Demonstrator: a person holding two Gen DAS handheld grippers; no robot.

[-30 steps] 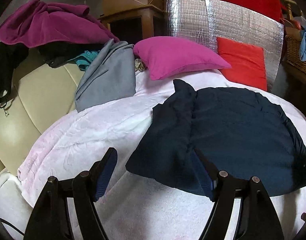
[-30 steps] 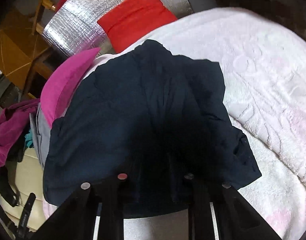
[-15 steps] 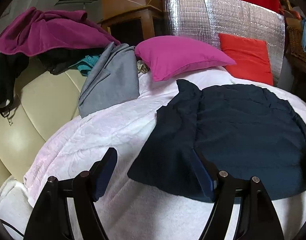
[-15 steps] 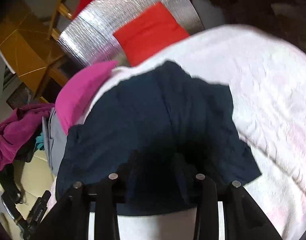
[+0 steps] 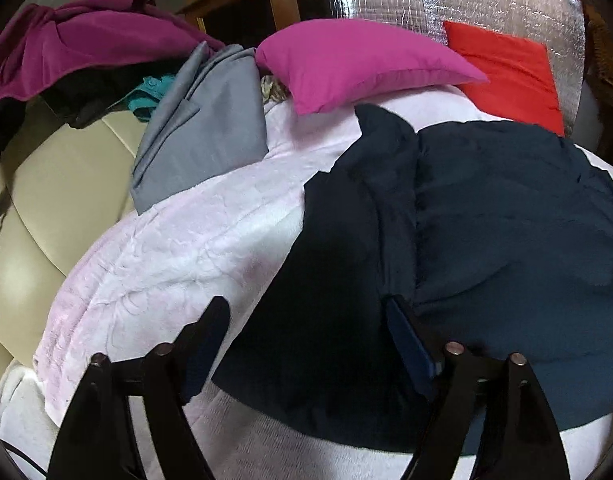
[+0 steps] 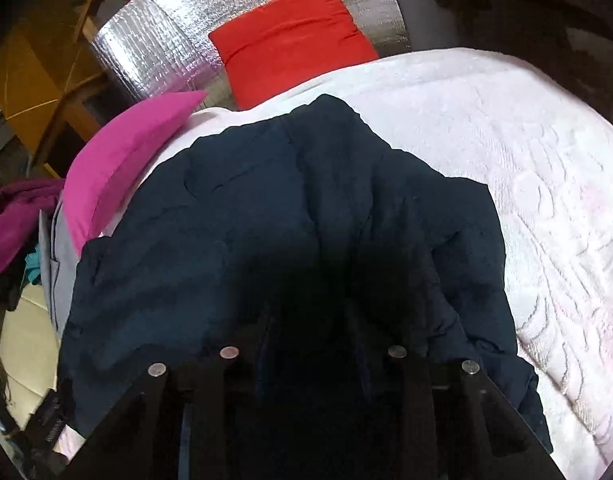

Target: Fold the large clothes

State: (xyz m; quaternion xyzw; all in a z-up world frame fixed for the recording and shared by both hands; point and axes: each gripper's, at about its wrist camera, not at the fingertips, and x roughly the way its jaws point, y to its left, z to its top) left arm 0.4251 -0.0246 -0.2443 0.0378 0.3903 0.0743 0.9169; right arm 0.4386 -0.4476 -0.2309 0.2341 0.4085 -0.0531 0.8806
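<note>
Over navy garment [image 5: 486,220] — both grippers tilted downward.

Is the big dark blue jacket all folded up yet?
Not yet. The dark navy padded jacket lies flat on the pale pink blanket, one side flap already turned inward. The left gripper hangs open at its near edge; its jaws just widened. The right gripper sits over the cloth, grip unclear. More folds seem needed.

Right gripper [image 6: 312,320] fingertips: disappearing into shadow over navy garment [image 6: 290,216]; grip unreadable. Garment's lower edge running behind the fingers at frame bottom.
</note>
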